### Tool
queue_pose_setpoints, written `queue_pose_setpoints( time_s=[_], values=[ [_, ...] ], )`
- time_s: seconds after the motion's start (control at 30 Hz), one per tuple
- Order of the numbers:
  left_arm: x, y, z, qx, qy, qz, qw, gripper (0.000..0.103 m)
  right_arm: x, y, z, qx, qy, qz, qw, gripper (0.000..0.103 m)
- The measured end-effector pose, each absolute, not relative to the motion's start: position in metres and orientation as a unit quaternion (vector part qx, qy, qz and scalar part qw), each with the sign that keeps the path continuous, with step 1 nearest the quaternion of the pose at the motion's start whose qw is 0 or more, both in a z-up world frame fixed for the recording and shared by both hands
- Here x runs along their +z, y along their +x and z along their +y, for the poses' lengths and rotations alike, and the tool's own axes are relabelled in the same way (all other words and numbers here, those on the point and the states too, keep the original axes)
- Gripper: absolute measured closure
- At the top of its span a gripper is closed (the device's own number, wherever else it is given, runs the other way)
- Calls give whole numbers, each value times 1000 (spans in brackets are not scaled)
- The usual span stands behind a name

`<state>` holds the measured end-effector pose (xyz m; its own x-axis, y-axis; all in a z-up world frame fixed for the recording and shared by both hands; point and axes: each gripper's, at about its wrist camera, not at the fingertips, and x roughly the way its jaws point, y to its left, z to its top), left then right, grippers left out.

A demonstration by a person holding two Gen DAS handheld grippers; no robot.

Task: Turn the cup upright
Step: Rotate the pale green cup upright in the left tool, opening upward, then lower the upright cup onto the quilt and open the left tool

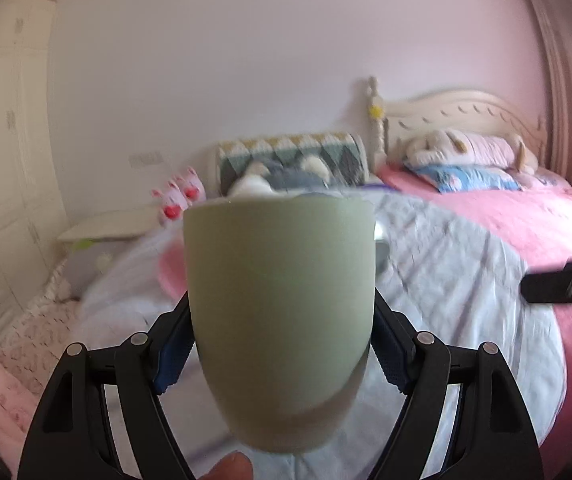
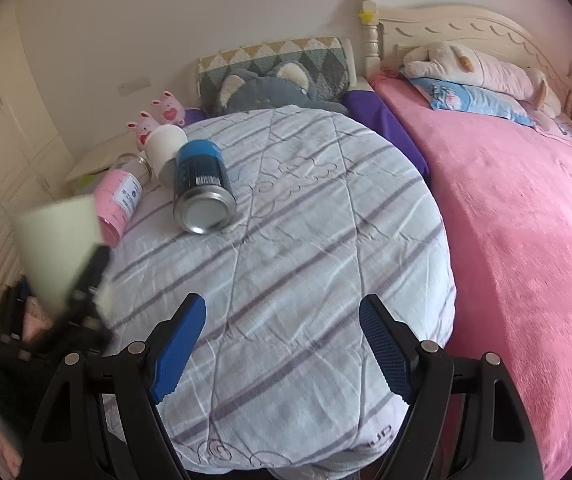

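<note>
A pale green cup fills the middle of the left wrist view. My left gripper is shut on it, blue pads pressed on both sides. The cup is held above the table with its wide end up and its narrow base down. In the right wrist view the same cup shows blurred at the left edge, held by the left gripper. My right gripper is open and empty over the near part of the round table.
On the striped tablecloth lie a blue metal can, a pink-labelled jar and a white cup, all on their sides at the far left. A pink bed is on the right. Plush toys sit behind the table.
</note>
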<state>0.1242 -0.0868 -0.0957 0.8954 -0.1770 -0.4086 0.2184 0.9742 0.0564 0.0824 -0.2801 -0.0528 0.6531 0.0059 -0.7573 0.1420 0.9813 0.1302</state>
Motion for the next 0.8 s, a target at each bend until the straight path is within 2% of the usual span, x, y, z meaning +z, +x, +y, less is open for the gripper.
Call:
queue_pose_setpoints(
  time_s=[0.1,0.4,0.5,0.57,0.8],
  values=[
    [-95,109,-81,-103,46,171,979,24,-57,73,-276,-51,83,419,903,23],
    [-104,98,-74,-124,47,181,975,24,-56,49,-256,-69,73,414,905,23],
    [-105,93,-75,-126,57,177,975,16,-50,42,-249,-68,70,404,910,23],
    [-100,89,-74,-126,60,172,975,2,-45,37,-245,-66,67,396,913,23],
    [-79,77,-65,-128,55,184,973,0,-21,17,-232,-60,60,361,929,23]
  ],
)
